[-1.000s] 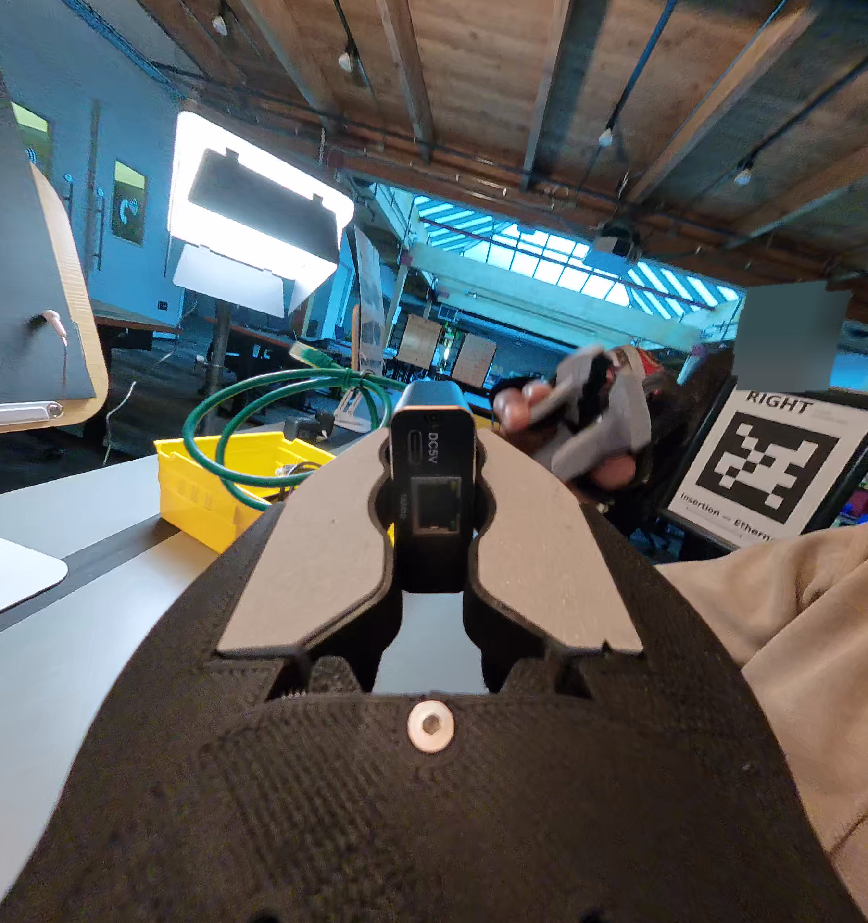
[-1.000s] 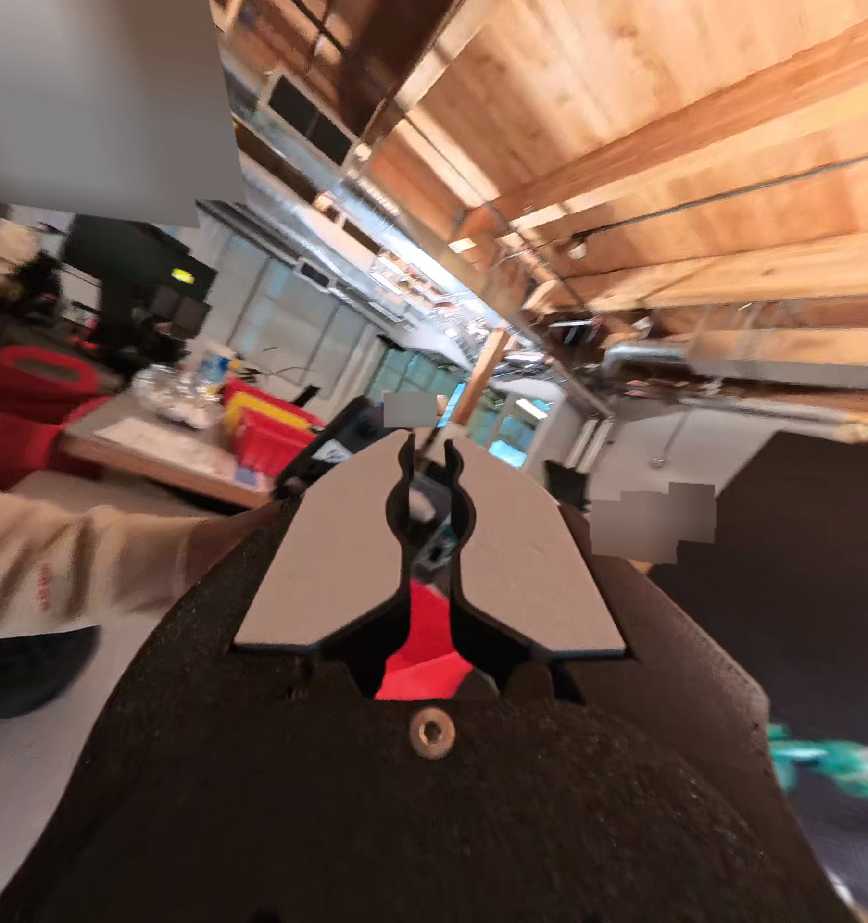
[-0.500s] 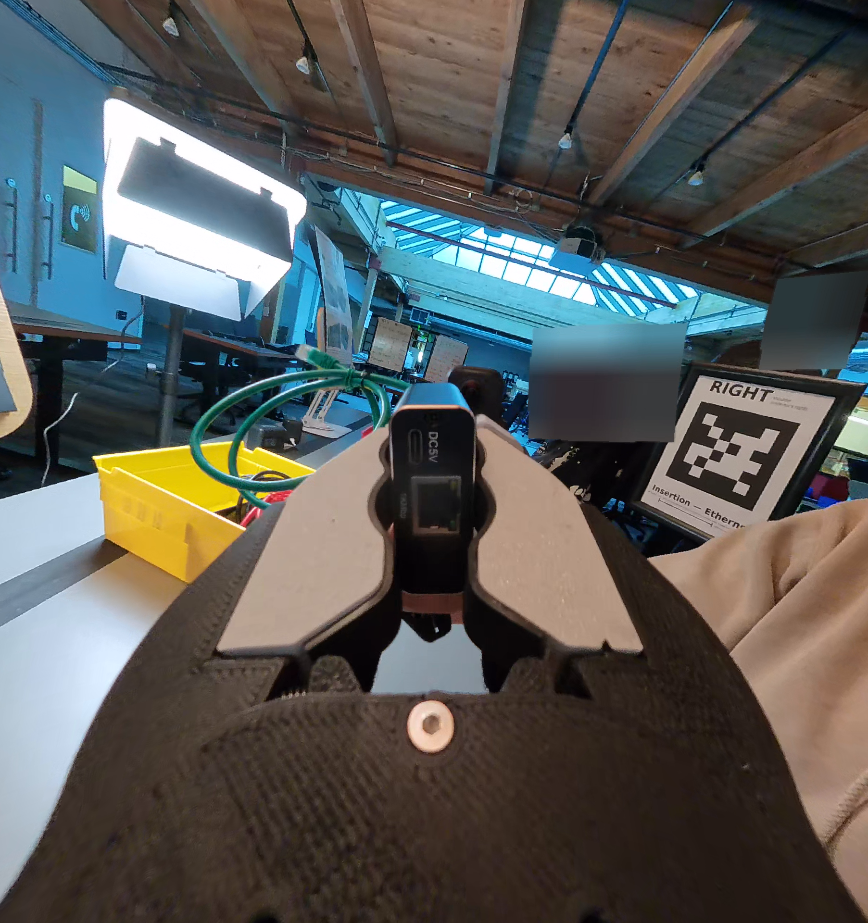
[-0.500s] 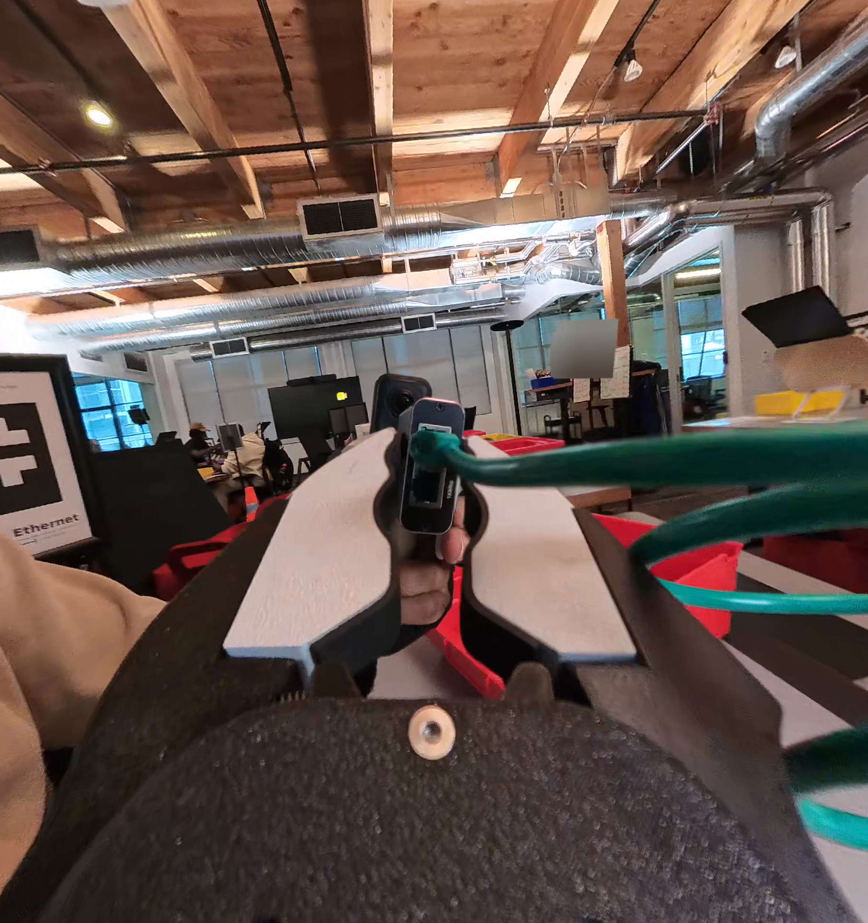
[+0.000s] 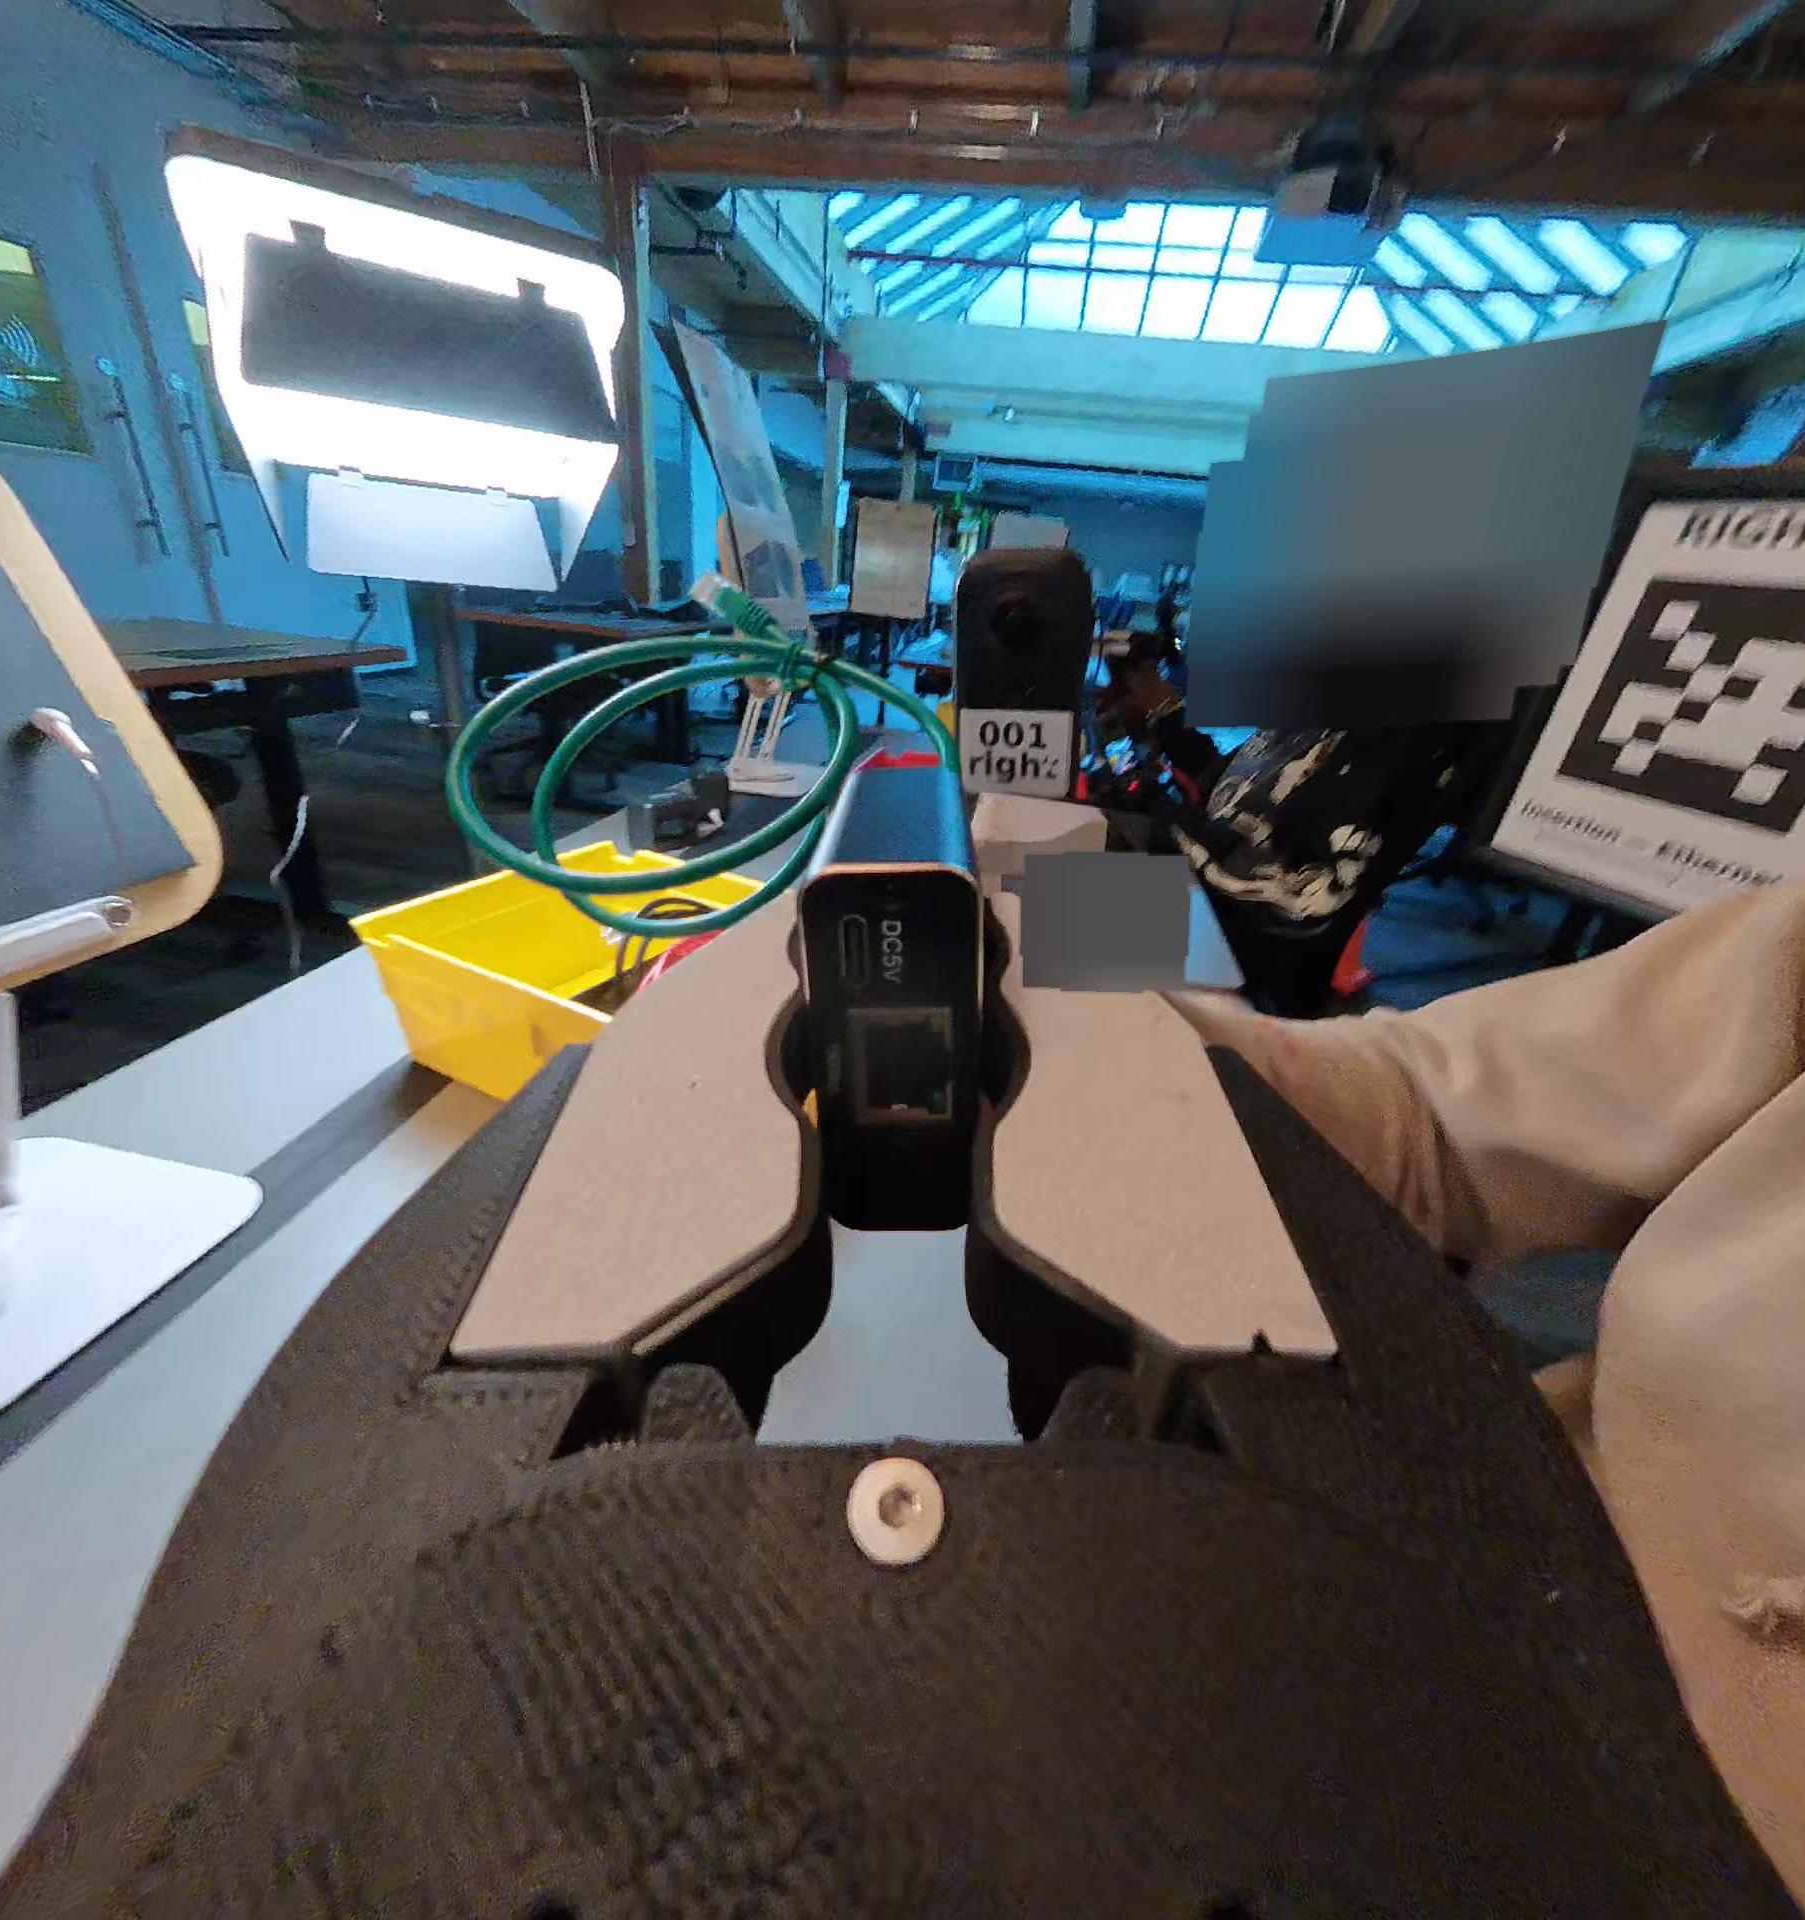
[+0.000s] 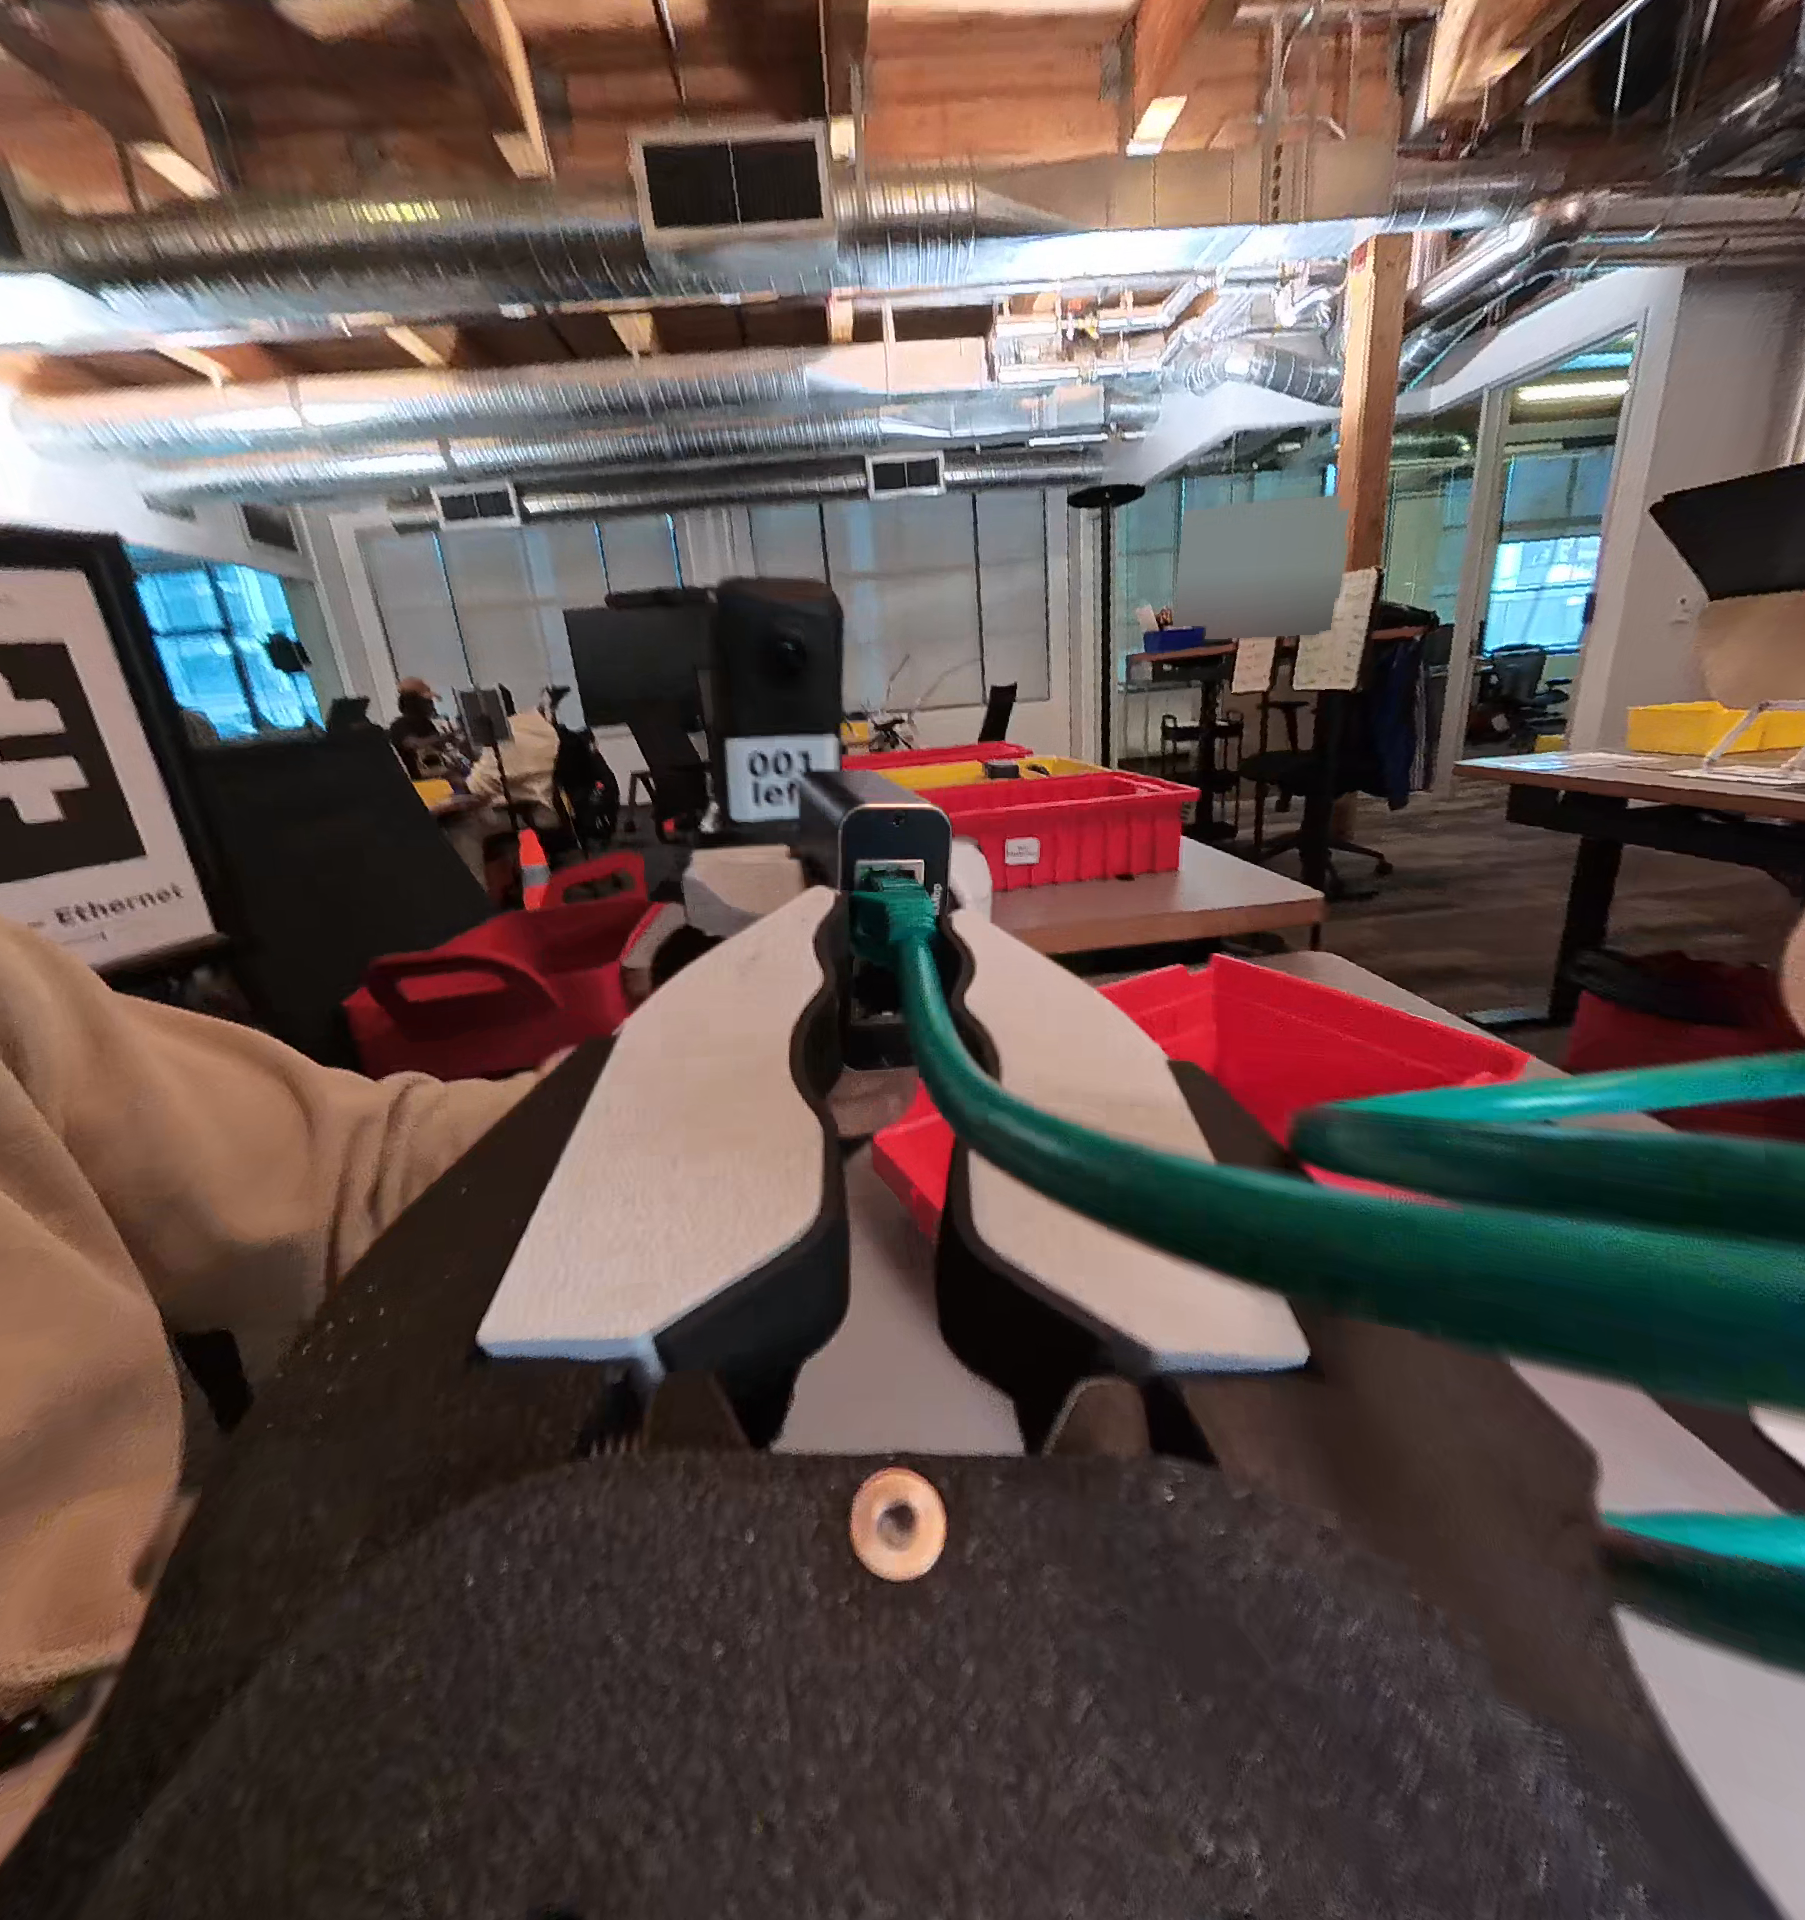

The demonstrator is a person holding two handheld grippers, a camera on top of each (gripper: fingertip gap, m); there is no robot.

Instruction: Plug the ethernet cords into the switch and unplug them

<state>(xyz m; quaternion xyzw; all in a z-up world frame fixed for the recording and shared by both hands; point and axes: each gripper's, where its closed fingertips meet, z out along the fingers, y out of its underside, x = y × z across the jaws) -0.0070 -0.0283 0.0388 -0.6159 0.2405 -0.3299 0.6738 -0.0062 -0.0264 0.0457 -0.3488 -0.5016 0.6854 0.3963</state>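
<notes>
Since half a second ago the right tool (image 6: 893, 935) has closed in and the green plug now sits at the switch's port.

Left tool (image 5: 893, 1049) is clamped on the black switch (image 5: 893, 1039), centre frame, empty port facing the camera. Right tool is nearly closed around the green ethernet cord (image 6: 919, 997) just behind the plug (image 6: 885, 899); can't tell if it's fully clicked in. The cord looks springy, its loops tugging sideways, so I'd grip the rigid plug boot. Switch seems light and slick.
</notes>
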